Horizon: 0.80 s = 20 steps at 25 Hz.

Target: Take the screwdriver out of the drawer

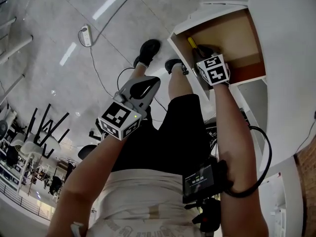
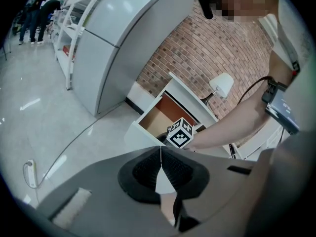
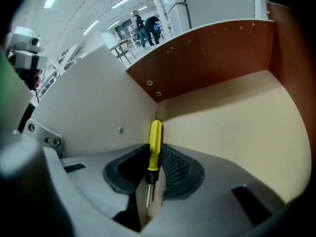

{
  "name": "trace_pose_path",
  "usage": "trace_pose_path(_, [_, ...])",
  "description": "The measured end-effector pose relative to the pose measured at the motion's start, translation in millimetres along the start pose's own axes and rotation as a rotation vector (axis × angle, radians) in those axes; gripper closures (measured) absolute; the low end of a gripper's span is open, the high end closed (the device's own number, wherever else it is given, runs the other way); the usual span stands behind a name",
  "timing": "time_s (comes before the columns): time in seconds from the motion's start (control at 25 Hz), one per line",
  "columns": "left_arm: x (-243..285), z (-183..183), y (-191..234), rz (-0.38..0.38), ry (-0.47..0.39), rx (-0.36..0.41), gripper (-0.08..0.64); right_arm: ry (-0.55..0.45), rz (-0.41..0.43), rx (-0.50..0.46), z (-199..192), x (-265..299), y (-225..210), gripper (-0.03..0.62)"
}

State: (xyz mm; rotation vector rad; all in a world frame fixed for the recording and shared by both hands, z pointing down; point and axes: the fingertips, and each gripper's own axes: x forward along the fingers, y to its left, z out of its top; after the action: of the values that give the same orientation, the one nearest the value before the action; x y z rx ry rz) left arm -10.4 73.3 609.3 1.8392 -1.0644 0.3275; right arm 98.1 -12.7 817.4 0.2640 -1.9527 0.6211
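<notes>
Open wooden drawer point(image 3: 237, 112) surrounds my right gripper point(image 3: 154, 176), jaws clamped on the yellow screwdriver point(image 3: 155, 139), handle toward twelve o'clock. My left gripper point(image 2: 161, 164) is closed and empty. Next, I'd lift out.

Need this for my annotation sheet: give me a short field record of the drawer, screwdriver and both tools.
drawer: open, wooden bottom
screwdriver: yellow handle, inside the drawer near a corner
right tool: inside the drawer, jaws closed on the screwdriver's handle
left tool: jaws together, empty, held away from the drawer
stage: screwdriver gripped, not yet out of the drawer
</notes>
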Motion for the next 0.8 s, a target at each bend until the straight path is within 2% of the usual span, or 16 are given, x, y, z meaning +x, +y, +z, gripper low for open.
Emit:
trace_pose_path(0.12, [0.6,-4.8,2.2,0.003,0.001,-0.006,0.551,-0.010,0.034,0.003,2.8,4.9,-5.0,0.510])
trace_pose_path(0.28, [0.5,-10.8,0.3,-0.002,0.002,-0.017,0.551,0.056,0.080,-0.087,2.5,10.3,-3.7,0.500])
trace_pose_path(0.36, [-1.2,-11.6,-0.7,-0.003,0.000,-0.023,0.551,0.079,0.101,-0.098,4.4,11.4,-1.1,0.500])
trace_pose_path(0.48, [-3.3,-10.6,-0.1,-0.003,-0.005,-0.029,0.551,0.104,0.133,-0.068,7.5,12.2,2.0,0.531])
trace_pose_path(0.8, [-5.7,-9.8,4.5,0.009,-0.010,-0.033,0.551,0.167,0.205,0.057,6.4,14.3,2.1,0.554])
